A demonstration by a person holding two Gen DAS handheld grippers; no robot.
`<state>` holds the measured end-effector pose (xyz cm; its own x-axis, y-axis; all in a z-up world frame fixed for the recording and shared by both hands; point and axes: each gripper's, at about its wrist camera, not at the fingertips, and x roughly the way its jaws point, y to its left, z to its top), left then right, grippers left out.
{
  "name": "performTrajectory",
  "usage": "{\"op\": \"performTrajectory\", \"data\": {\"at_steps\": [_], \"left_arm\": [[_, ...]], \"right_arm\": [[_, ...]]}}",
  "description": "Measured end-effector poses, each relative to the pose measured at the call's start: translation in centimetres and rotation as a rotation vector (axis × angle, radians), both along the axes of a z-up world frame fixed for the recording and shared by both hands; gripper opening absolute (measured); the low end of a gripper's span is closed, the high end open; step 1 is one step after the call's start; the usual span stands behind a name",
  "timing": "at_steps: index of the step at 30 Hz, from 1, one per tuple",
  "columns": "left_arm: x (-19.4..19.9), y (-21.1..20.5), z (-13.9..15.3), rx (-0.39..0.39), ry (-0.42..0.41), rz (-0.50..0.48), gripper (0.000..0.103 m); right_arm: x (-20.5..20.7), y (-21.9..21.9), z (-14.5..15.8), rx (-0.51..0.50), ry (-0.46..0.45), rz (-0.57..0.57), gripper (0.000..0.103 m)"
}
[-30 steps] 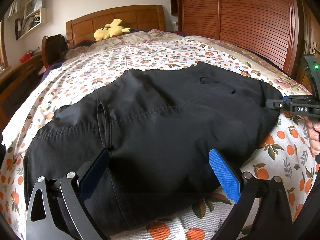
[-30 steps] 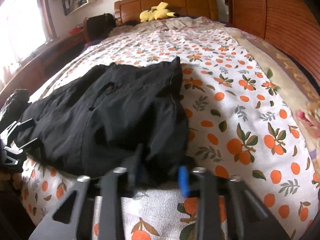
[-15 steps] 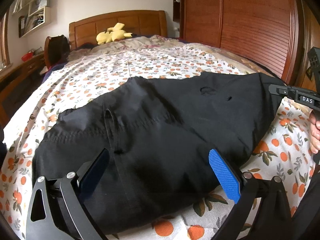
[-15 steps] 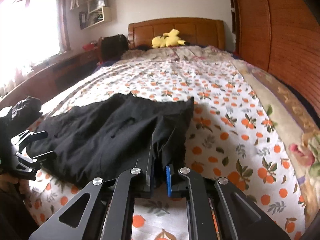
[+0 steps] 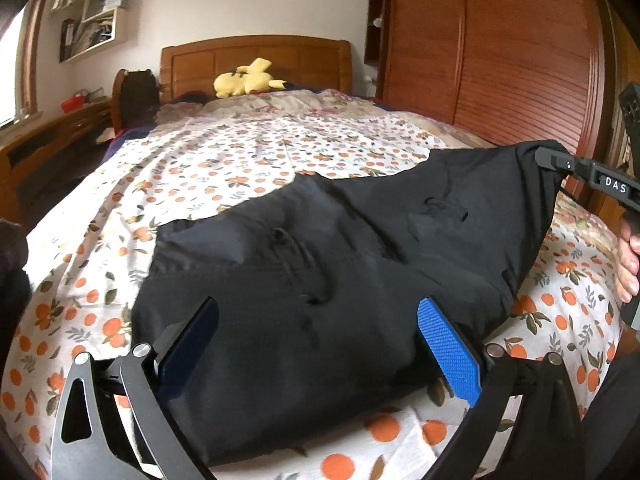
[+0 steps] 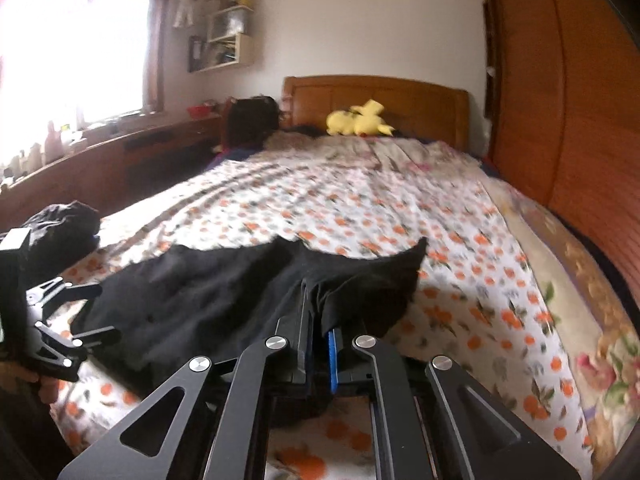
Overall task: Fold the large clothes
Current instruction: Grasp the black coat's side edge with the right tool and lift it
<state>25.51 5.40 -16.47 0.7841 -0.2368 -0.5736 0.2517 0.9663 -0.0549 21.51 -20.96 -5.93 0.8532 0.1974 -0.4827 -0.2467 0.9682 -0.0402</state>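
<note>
Your left gripper [image 5: 318, 344] sits low over the near edge of the garment [image 5: 340, 272], jaws wide apart, blue pad [image 5: 448, 354] on one side, dark pad on the other. Black cloth lies in the gap under them but neither pad presses on it. In the right wrist view the same gripper [image 6: 86, 312] shows at the far left edge, also spread wide, just at the garment's left end.

Your right gripper [image 6: 318, 332] has its jaws clamped tight on a bunched corner of the garment [image 6: 224, 300], cloth squeezed between the pads and pulled up off the bed. From the left wrist view that gripper [image 5: 538, 156] comes in from the right with the corner hanging from its tip, and your hand [image 5: 630, 264] is on the handle below it.

The garment is black, large, spread across the near end of the bed [image 5: 224, 160], right corner raised, the rest flat on the orange-print sheet [image 6: 460, 240]. A dark bundle [image 6: 64, 224] sits at the bed's left edge, apart from the garment.

Further back, rumpled floral bedding, then a yellow plush [image 6: 358, 120] against the wooden headboard [image 5: 256, 60]. A dark bag [image 6: 252, 120] stands beside the headboard on the left. A wooden wardrobe [image 5: 500, 60] runs along the right, wall shelves [image 6: 226, 46] and a bright window [image 6: 76, 48] on the left.
</note>
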Motion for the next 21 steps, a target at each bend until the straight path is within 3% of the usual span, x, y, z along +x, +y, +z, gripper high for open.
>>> {"op": "performTrajectory", "data": {"at_steps": [8,21], "left_arm": [[-1.0,3.5,1.4,-0.037,-0.031,0.046,0.1],[-2.9,7.8,2.4,-0.061,-0.05,0.109,0.1]], "right_arm": [[0.9,6.4,2.8,-0.06,-0.032,0.093,0.004],[1.6,11.7,2.8,-0.096,-0.001,0.164,0.004]]}}
